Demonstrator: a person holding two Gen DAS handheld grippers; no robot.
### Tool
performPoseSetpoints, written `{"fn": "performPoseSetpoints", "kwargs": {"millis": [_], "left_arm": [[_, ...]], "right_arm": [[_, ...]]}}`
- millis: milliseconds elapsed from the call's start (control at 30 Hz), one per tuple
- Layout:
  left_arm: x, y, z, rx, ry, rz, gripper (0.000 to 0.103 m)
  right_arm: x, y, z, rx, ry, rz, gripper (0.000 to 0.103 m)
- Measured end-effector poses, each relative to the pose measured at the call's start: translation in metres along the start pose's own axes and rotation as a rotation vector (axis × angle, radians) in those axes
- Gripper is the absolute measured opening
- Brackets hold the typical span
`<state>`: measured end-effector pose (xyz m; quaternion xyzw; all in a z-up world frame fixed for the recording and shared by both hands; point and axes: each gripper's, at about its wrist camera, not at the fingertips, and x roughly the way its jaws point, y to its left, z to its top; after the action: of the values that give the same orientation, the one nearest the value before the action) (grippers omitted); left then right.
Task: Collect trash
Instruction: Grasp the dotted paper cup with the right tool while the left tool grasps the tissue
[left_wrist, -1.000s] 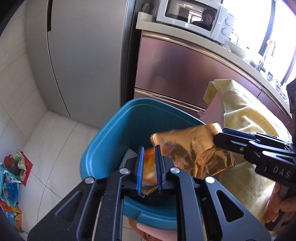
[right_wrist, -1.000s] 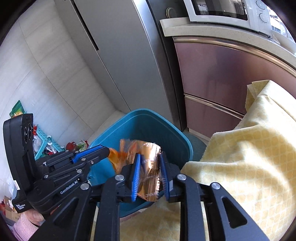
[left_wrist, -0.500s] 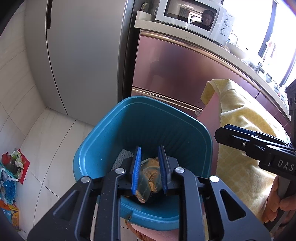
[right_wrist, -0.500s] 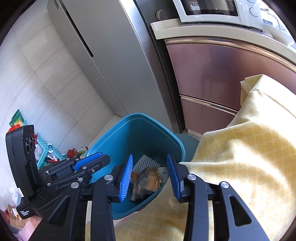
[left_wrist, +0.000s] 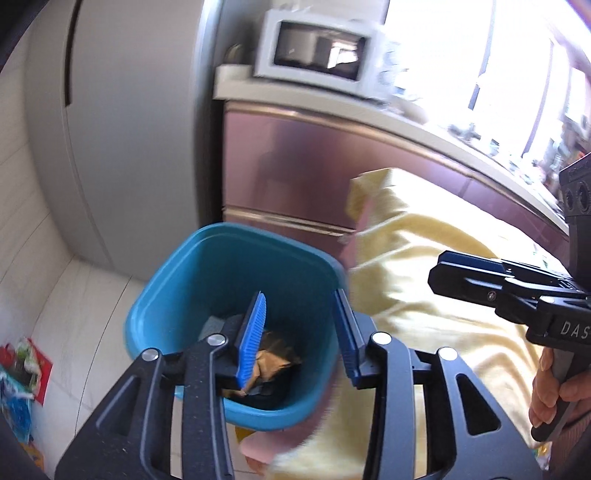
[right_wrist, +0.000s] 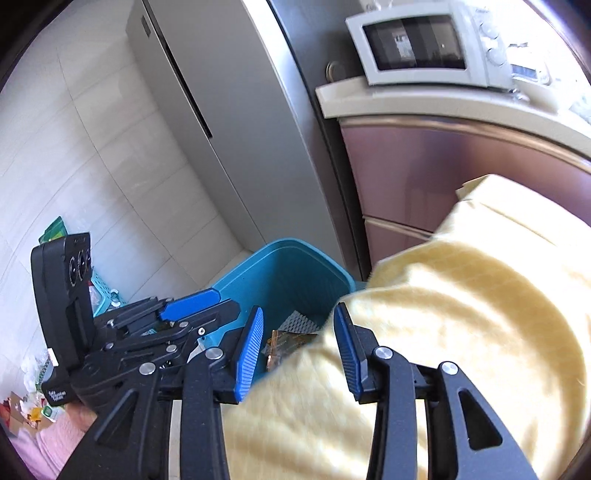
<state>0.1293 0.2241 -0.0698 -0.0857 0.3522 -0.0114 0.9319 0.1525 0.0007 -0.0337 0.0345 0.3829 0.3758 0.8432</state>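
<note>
Left wrist view: the left gripper occupies the lower centre of the frame, its blue pads apart and widening, with nothing pressed between them. Beyond the pads stands a blue bin, centre left, on a pale tiled floor. At the bottom of the bin lies a crumpled golden wrapper, beside a grey patterned piece that is only partly seen. The right gripper enters from the right edge, held by a hand at lower right. A yellow cloth fills the right half, next to the bin. Loose packets lie on the floor at the lower left edge.

Right wrist view: the right gripper, lower centre, has its pads apart and holds nothing; it hovers over the edge of the yellow cloth, which hides the near right part of the blue bin. The wrapper shows inside the bin between the pads. The left gripper sits at centre left. A grey refrigerator stands upper centre; a white microwave rests on a countertop at upper right.
</note>
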Motion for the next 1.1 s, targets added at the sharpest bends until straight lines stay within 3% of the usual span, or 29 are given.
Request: {"fn": "performPoseSetpoints", "kwargs": {"millis": [333, 633, 833, 1100], "left_arm": [[-0.009, -0.095, -0.004, 0.158, -0.009, -0.198, 0.042], [-0.003, -0.195, -0.016, 0.279, 0.032, -0.346, 0.046], [0.007, -0.261, -0.02, 0.357, 0.057, -0.432, 0.054], [0.033, -0.326, -0.012, 0.43, 0.091, -0.463, 0.065]], "right_arm": [[-0.089, -0.041, -0.045, 0.063, -0.105, -0.117, 0.038], [-0.163, -0.1, -0.095, 0.203, -0.188, -0.312, 0.038], [-0.219, -0.14, -0.134, 0.304, -0.265, -0.45, 0.038], [-0.276, -0.192, -0.162, 0.429, -0.361, -0.61, 0.054]]}}
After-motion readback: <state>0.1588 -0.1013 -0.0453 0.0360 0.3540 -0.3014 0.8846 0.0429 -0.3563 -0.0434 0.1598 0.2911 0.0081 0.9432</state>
